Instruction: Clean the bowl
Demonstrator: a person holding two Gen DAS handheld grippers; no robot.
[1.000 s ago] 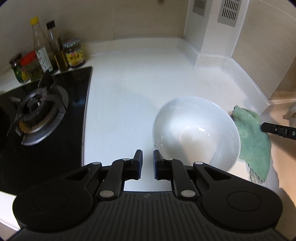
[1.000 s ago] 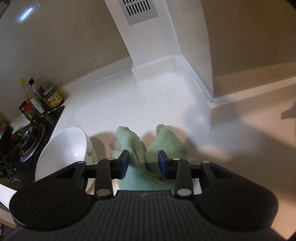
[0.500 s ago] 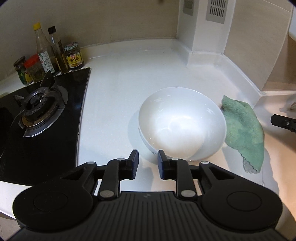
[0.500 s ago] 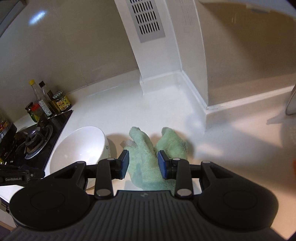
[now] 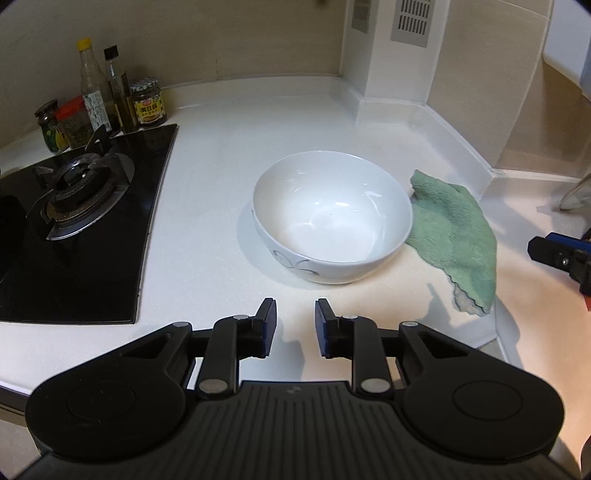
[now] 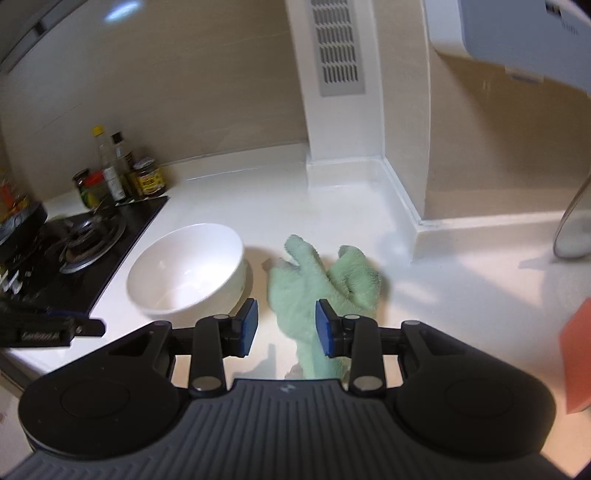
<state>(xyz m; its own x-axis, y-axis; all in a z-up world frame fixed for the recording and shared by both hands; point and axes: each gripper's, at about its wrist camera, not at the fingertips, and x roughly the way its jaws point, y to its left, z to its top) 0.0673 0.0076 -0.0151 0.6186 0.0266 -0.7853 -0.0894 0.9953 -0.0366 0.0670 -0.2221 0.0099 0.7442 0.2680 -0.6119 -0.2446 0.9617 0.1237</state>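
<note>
- The left gripper (image 5: 295,317) hovers above bare white countertop (image 5: 221,155), its jaws parted wide with nothing between them, short of the bowl.
- The right gripper (image 6: 286,325) also stands wide apart and empty, held above the near end of the green cloth (image 6: 317,291); neither pad presses on the fabric.
- The white bowl (image 5: 332,218) sits upright on the countertop just beyond the left gripper, a dark swirl pattern on its outer wall, its inside looking bare and glossy.
- The green cloth lies crumpled flat just to the right of the bowl, one edge tucked against the bowl's side.
- To the left lies a black glass hob with a gas burner (image 5: 74,192).
- Farthest back, sauce bottles and jars (image 5: 110,103) cluster by the wall, and a white column with vent grilles (image 5: 410,22) fills the corner.
</note>
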